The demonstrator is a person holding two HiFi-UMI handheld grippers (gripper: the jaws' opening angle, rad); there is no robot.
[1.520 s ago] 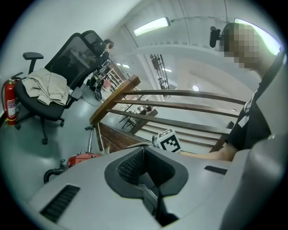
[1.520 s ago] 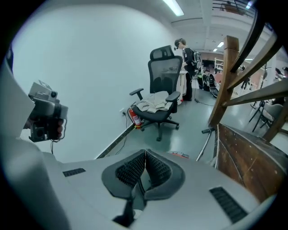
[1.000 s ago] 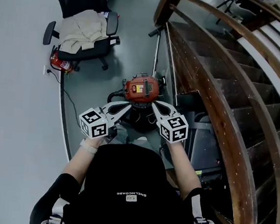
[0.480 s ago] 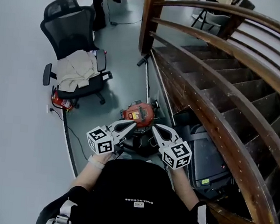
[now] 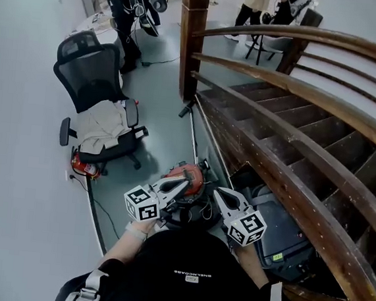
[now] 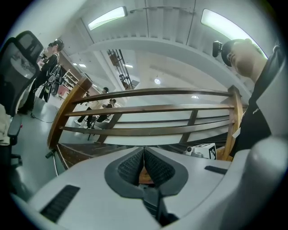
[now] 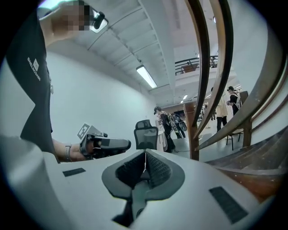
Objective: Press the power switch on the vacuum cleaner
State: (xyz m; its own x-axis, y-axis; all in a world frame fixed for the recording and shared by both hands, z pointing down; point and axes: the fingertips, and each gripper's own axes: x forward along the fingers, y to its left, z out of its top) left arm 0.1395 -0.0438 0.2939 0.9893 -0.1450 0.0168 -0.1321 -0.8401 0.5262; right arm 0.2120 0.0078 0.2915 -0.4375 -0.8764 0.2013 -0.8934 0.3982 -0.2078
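The vacuum cleaner [image 5: 189,176] stands on the grey floor below me, a red-topped canister with a black hose and a thin wand [image 5: 195,135] running away from it. My left gripper [image 5: 184,184] is shut, and its tip lies over the near edge of the red top. To its right, my right gripper [image 5: 217,194] hangs beside the canister and is shut too. In the left gripper view the pads [image 6: 135,164] meet with nothing held. The right gripper view shows its pads [image 7: 155,168] closed on nothing. The power switch cannot be made out.
A wooden staircase with curved rails [image 5: 293,90] rises at the right, with a black case [image 5: 282,236] under it. A black office chair [image 5: 101,122] draped with cloth stands at the left, next to a red fire extinguisher [image 5: 80,166] and a floor cable [image 5: 93,203]. People stand at the far back.
The head view has tilted up, so the vacuum and both grippers sit lower in frame. Both grippers stay shut near the canister, the left tip still over its red top.
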